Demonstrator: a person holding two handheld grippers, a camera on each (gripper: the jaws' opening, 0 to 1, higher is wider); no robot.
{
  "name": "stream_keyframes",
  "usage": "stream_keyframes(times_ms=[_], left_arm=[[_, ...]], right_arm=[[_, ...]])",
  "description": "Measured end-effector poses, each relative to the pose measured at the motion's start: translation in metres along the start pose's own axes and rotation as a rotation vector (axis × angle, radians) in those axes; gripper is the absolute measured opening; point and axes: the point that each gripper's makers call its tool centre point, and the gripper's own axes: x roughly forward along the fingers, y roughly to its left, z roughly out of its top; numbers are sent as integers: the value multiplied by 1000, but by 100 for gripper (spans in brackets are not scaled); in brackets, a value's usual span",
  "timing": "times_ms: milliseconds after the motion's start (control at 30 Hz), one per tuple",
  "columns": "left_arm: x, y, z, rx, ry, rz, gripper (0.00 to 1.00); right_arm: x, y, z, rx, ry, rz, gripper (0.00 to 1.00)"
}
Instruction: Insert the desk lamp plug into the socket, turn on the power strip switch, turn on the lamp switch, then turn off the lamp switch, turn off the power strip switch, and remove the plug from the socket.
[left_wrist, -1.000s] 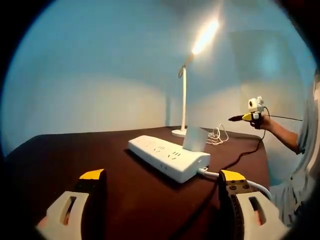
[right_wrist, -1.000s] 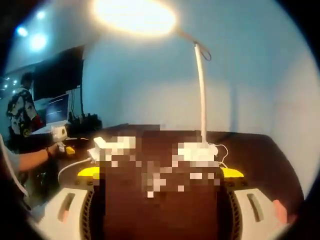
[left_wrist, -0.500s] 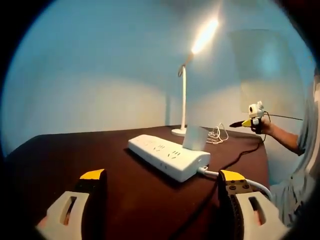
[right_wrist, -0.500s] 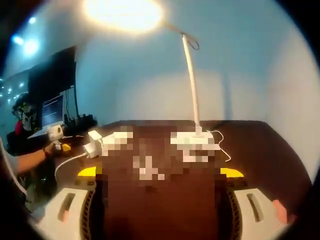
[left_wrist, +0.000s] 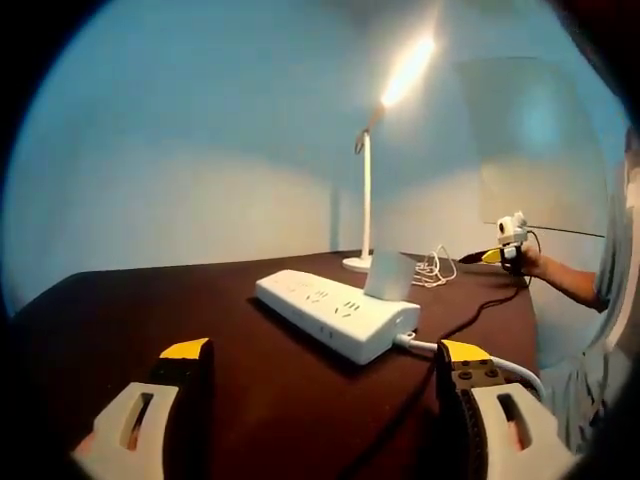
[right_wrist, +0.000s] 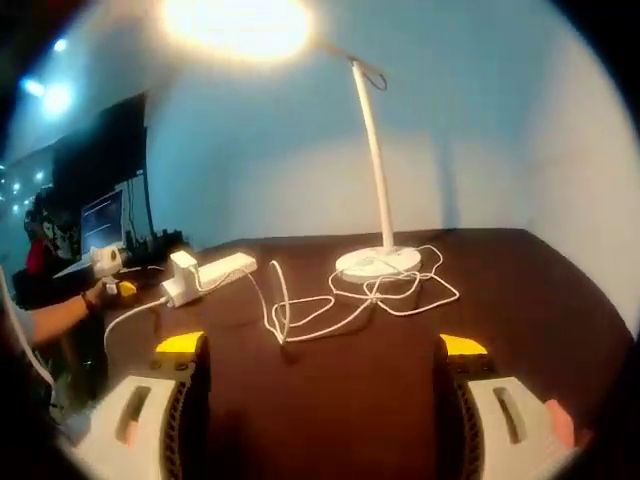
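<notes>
Your white desk lamp (right_wrist: 375, 180) stands on its round base at the far side of the dark brown bench (right_wrist: 340, 400), its thin upright stem carrying a lit head (right_wrist: 238, 22) that glows brightly. The lamp's white cord (right_wrist: 330, 305) lies in loose loops on the bench between the base and the white rectangular power strip (left_wrist: 335, 315). A white block-shaped plug (left_wrist: 389, 276) sits upright in the strip's end socket, nearest the end where the strip's own white cable (left_wrist: 470, 358) leaves. A thin dark cable (left_wrist: 480, 310) also runs across the bench near that end.

Your left tongs (left_wrist: 325, 350) hang above the near bench edge, jaws spread wide with nothing between the yellow tips, the power strip well ahead of them. Your right tongs (right_wrist: 318, 345) are likewise spread wide and hold nothing; they face the lamp base and the looped cord, apart from both.

In the left gripper view, the right tongs appear at the far right, near the coiled cord. In the right gripper view, a dark monitor (right_wrist: 105, 215) stands beyond the bench to the left.
</notes>
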Motion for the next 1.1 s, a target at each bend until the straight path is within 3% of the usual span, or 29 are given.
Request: stream_keyframes(times_ms=[267, 1100], left_arm=[[0, -1, -1, 10, 5, -2, 88], [-2, -1, 0, 3, -1, 12, 87]], right_arm=[[1, -1, -9, 5, 6, -4, 91], [-3, -7, -11, 12, -16, -7, 90]])
